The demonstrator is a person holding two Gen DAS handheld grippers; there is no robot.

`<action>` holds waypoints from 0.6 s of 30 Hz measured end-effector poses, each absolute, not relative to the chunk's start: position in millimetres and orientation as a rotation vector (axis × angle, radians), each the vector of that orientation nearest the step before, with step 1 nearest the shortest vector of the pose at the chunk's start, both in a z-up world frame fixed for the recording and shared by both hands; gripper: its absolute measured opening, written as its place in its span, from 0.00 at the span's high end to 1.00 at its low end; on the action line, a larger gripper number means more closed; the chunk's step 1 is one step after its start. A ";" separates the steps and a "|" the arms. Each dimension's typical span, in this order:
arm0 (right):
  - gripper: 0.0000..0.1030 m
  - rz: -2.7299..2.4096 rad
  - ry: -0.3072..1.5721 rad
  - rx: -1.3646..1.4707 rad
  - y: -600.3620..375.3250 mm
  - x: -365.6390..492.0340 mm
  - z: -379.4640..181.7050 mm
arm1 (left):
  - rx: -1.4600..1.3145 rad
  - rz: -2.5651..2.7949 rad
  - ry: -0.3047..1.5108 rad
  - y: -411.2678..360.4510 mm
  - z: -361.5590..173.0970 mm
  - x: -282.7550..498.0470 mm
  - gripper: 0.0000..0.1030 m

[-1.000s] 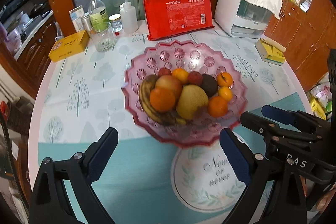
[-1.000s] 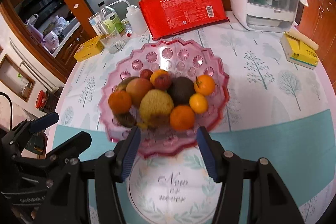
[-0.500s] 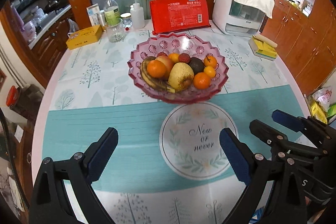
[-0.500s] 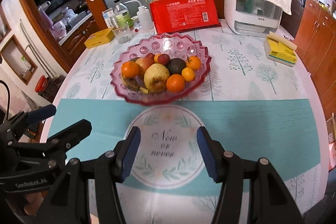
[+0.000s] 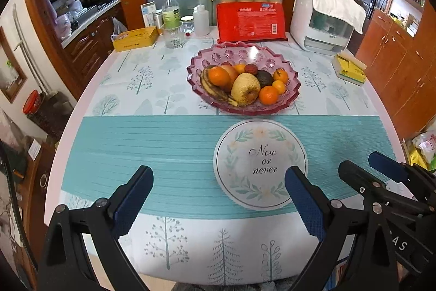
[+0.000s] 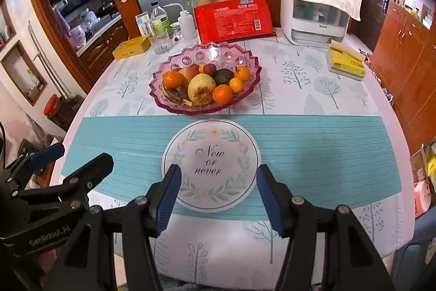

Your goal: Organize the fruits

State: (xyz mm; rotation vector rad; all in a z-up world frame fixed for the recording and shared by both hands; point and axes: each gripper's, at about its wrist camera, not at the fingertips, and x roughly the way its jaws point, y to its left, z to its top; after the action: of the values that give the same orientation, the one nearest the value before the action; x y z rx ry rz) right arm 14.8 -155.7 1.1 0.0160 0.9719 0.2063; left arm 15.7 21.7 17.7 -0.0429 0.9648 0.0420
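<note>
A pink glass fruit bowl (image 5: 290,67) (image 6: 245,56) stands past the middle of the round table. It holds several oranges (image 5: 219,76) (image 6: 223,93), a yellow pear (image 5: 245,87) (image 6: 202,87), a spotted banana (image 5: 212,90), an avocado (image 6: 223,76) and small red fruits. My left gripper (image 5: 219,183) is open and empty above the near table edge. My right gripper (image 6: 218,183) is open and empty, beside it, over the round "Now or never" print (image 6: 211,162). Each gripper shows at the edge of the other's view.
At the table's far side stand a red packet (image 5: 252,22), a white appliance (image 5: 324,21), bottles and a glass (image 5: 173,34), a yellow box (image 5: 135,38) and a yellow pack (image 5: 348,68). Wooden cabinets flank the table.
Both grippers have pulled back from the bowl toward the near table edge. The bowl now looks smaller and farther away. Both stay open and empty.
</note>
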 end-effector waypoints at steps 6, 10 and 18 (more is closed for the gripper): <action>0.44 0.217 0.952 0.006 -153.6 6.7 5.2 | -0.041 0.064 0.978 23.7 15.7 10.3 0.06; 0.44 0.221 0.951 0.002 -152.4 3.7 4.8 | -0.040 0.070 0.979 23.7 16.3 6.7 0.06; 0.44 0.221 0.954 0.003 -151.7 -0.5 3.4 | -0.034 0.070 0.980 24.6 16.4 4.5 0.06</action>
State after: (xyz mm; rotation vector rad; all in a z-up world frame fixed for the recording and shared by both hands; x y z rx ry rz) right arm -0.5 -151.7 3.4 0.0031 0.9540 0.2206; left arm 4.5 24.6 16.4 -0.0341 0.9797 0.0698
